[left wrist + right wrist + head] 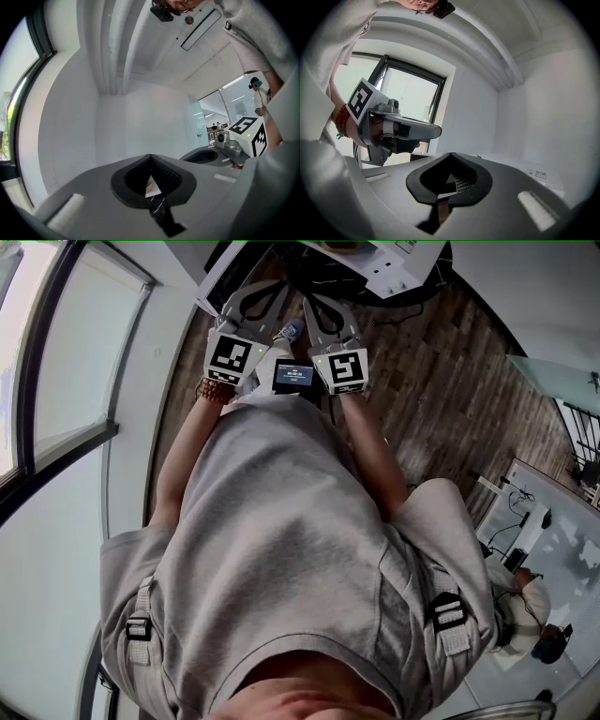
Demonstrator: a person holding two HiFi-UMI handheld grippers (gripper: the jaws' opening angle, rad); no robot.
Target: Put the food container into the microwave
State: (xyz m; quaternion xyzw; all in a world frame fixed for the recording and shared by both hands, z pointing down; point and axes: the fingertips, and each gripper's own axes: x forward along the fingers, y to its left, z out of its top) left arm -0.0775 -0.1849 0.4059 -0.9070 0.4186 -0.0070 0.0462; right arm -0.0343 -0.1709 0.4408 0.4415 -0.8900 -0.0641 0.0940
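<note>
A person in a grey T-shirt (281, 549) stands on a dark wood floor (441, 371), with a tall window (66, 362) at the left. A white surface (394, 263) lies at the far edge. The left gripper (265, 292) and right gripper (319, 304) are held level, side by side, each with its jaws clenched on nothing. A small screen (292, 374) sits between their marker cubes. Beyond the left gripper's tips lies a small tan item (149, 185); I cannot tell whether it is the food container.

I can read nothing for certain: the small screen (292, 374) near me shows pale characters, perhaps digits, and the white label (540, 174) at right is too small.
</note>
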